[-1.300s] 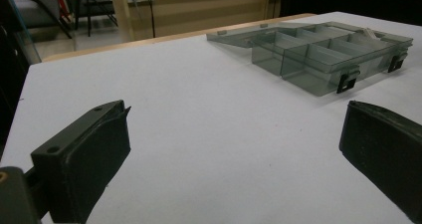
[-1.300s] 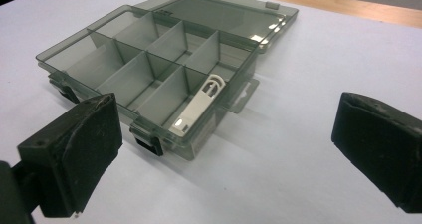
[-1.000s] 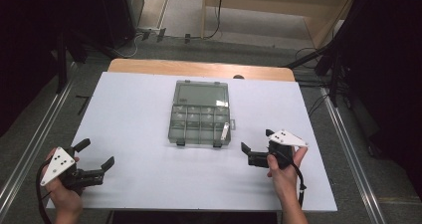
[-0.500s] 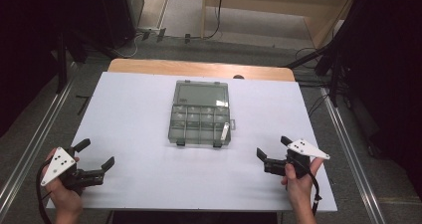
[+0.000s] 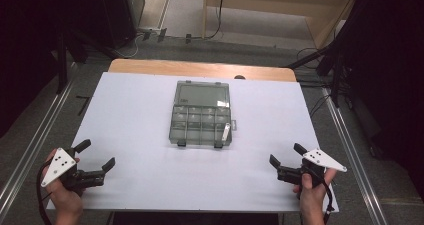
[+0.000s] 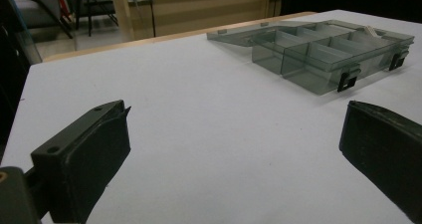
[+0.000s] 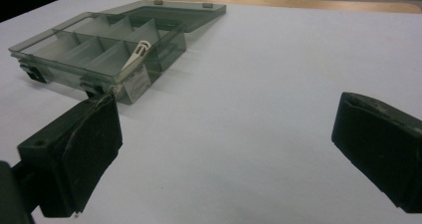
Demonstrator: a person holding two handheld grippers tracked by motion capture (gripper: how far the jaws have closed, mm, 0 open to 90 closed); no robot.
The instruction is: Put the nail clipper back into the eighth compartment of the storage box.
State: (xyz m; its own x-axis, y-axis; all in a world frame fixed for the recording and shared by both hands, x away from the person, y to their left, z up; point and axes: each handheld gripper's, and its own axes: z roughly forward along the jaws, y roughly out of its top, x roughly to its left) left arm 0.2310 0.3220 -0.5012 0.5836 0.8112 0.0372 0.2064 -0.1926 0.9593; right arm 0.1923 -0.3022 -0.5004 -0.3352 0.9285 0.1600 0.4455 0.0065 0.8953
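Note:
A clear grey compartment box (image 5: pixel 201 115) lies open in the middle of the white table (image 5: pixel 130 115), its lid folded flat on the far side. A small white clip-like piece (image 5: pixel 226 131) rests against the box's right compartments. My left gripper (image 5: pixel 97 153) sits at the near left corner, open and holding nothing. My right gripper (image 5: pixel 286 154) sits at the near right, also open and holding nothing. In the left gripper view the box (image 6: pixel 323 50) lies ahead to the right of the wide-set jaws. In the right gripper view the box (image 7: pixel 99 45) and white piece (image 7: pixel 137 54) lie ahead to the left.
A wooden strip (image 5: pixel 200 67) borders the table's far edge. Metal rails (image 5: pixel 350 145) run along both sides on the floor. Cables and dark stands (image 5: pixel 330 60) sit beyond the table. Bare white surface lies between both grippers and the box.
My right gripper has drawn back from beside the box toward the near right corner of the table. The left gripper and the box have stayed put.

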